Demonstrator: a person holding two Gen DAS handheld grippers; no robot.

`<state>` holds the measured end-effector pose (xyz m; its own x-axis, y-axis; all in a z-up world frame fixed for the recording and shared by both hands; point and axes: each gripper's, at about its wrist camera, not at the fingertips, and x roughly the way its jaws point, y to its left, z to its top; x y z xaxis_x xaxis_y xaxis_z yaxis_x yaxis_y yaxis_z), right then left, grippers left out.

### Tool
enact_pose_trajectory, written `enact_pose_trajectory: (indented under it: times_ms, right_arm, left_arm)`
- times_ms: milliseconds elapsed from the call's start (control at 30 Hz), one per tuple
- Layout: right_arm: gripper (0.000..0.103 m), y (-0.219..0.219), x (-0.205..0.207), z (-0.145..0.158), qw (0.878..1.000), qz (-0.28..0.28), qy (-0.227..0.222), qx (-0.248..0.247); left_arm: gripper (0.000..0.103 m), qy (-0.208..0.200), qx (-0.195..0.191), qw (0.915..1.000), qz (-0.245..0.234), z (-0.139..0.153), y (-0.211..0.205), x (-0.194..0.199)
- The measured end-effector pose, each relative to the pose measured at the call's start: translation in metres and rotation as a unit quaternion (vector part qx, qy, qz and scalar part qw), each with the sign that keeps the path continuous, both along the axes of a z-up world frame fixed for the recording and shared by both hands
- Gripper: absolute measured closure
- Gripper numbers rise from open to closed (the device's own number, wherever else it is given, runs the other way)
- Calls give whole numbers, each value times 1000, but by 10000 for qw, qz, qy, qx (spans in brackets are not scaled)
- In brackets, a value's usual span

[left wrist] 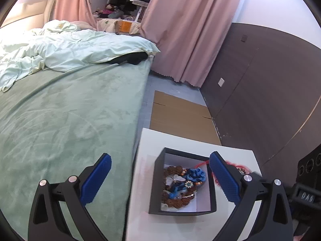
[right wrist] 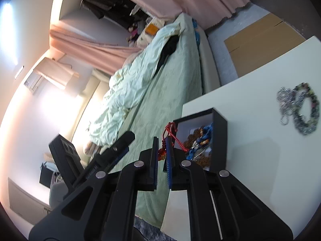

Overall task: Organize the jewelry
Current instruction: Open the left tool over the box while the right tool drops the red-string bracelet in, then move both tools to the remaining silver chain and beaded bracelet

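Observation:
A black jewelry box (left wrist: pixel 154 182) with a white inside stands on the white table (left wrist: pixel 144 144). It holds brown bead strands and a blue cord piece (left wrist: pixel 197 175). My left gripper (left wrist: pixel 160 161) is open and empty, above the box's near side. My right gripper (right wrist: pixel 161 142) is shut on a red cord charm (right wrist: pixel 173 135) with red beads, held at the box's rim (right wrist: pixel 219 138). The red cord also shows at the box's far edge in the left wrist view (left wrist: pixel 202 163). A silver chain (right wrist: pixel 284 104) and a dark bead bracelet (right wrist: pixel 310 108) lie on the table.
A bed with a green cover (left wrist: pixel 70 120) and a pale duvet (left wrist: pixel 66 48) runs along the table's left side. Flat cardboard (left wrist: pixel 180 114) lies on the floor beyond the table. Pink curtains (left wrist: pixel 186 30) and a dark wall panel (left wrist: pixel 270 92) stand behind.

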<state>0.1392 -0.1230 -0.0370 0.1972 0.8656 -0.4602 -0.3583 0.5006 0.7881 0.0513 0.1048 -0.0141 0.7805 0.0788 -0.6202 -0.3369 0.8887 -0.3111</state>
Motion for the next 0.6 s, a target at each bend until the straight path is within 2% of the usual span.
enact_pose_trajectory:
  times_ms: [33,100,133,167,200,267,600]
  right_arm:
    - [89,5,0,-3,9999,68,47,-151]
    - [56,8,1,-10,9986,73,128,-516]
    - [54,5,1,-10,9983,-13,84,-572]
    - [46,1,0,-8,9981,-96,20,-616]
    - [33,-3,-1,-7,9980,-159,-19,-615]
    - [24,-16,-2,-1,9978,-326,-151,-556]
    - [24,-78,2,8,9941,-832,-190,-670]
  left_arm:
    - [8,-2,-25,10000,21,0,2,-1]
    - [8,3,-43,10000,30,0,4,-1]
    - [8,4,-44,10000,27,0,4,-1]
    - [8,6,-41,10000,19,0,4,-1]
    - [8,9,-37,10000,4,0,3,-1]
    - [8,10,-13,10000,-39,1,0,-1]
    - [8,72,99,9995,-302,-3,-24,6]
